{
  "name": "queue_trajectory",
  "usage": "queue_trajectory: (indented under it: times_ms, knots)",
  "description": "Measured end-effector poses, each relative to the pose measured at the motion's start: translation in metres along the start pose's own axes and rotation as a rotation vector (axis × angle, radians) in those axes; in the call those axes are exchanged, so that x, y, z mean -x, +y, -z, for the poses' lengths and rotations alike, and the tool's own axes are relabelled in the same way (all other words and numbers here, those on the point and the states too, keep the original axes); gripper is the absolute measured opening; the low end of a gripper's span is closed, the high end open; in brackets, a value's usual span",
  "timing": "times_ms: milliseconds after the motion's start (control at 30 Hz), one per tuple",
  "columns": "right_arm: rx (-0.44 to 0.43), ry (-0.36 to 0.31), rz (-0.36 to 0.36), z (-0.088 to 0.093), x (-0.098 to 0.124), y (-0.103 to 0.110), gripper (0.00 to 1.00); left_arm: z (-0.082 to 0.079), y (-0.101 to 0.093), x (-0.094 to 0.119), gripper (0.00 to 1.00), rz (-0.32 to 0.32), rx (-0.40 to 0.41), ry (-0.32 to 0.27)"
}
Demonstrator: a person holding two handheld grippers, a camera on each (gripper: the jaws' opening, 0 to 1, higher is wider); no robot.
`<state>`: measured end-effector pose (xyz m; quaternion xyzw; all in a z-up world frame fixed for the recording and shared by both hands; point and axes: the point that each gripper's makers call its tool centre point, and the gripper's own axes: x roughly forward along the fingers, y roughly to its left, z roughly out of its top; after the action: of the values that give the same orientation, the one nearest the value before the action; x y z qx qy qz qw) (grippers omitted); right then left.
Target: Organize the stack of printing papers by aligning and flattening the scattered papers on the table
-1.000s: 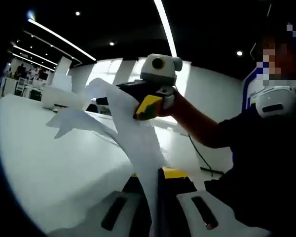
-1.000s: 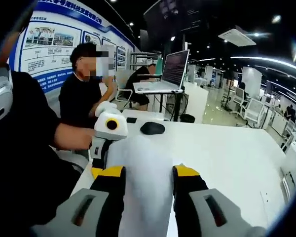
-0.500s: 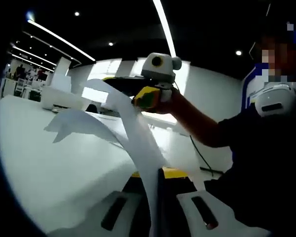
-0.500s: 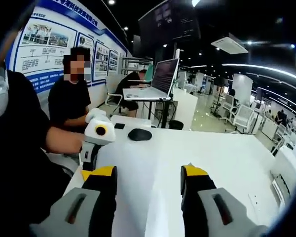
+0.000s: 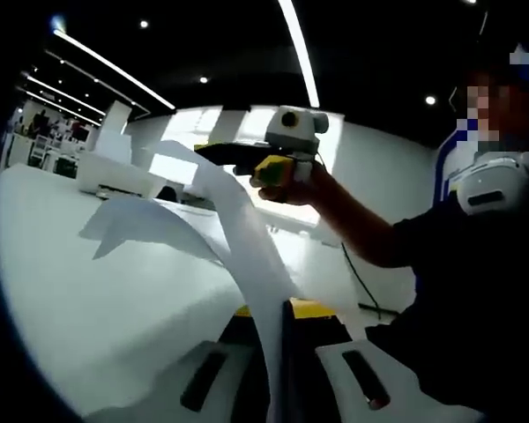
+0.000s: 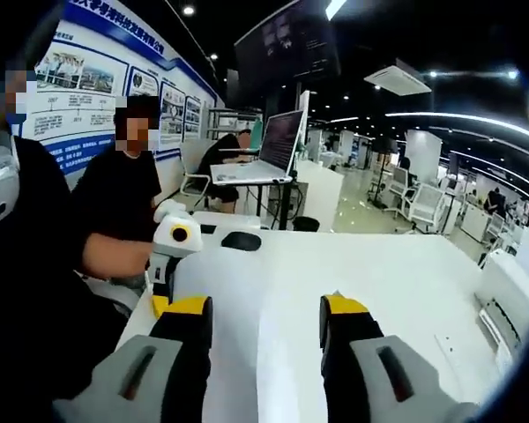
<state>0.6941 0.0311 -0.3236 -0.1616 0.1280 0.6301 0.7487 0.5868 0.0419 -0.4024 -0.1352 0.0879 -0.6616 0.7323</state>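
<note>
White printing papers (image 5: 238,238) are seen pinched between the closed jaws of the left hand-held gripper (image 5: 278,322) and curling up above the desk (image 5: 88,300), while the right hand-held gripper (image 6: 260,308) is held wide open, gripping nothing.

R gripper (image 5: 273,167) let go of paper (image 5: 238,238), backed off.

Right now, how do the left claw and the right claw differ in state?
The left claw has its jaws nearly together, pinching the curled white paper sheet; the right claw has its jaws wide apart. The sheet rises edge-on from the left claw, while the right claw clamps nothing that I can make out. Both have yellow-tipped black jaws and sit above the white table.
</note>
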Motion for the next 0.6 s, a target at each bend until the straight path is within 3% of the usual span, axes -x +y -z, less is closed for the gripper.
queue_trajectory:
  times_ms: [600]
  knots:
    - [-0.049,-0.034,0.072,0.005,0.046,-0.016,0.45,-0.001,0.004,0.005,0.07,-0.017,0.006,-0.005]
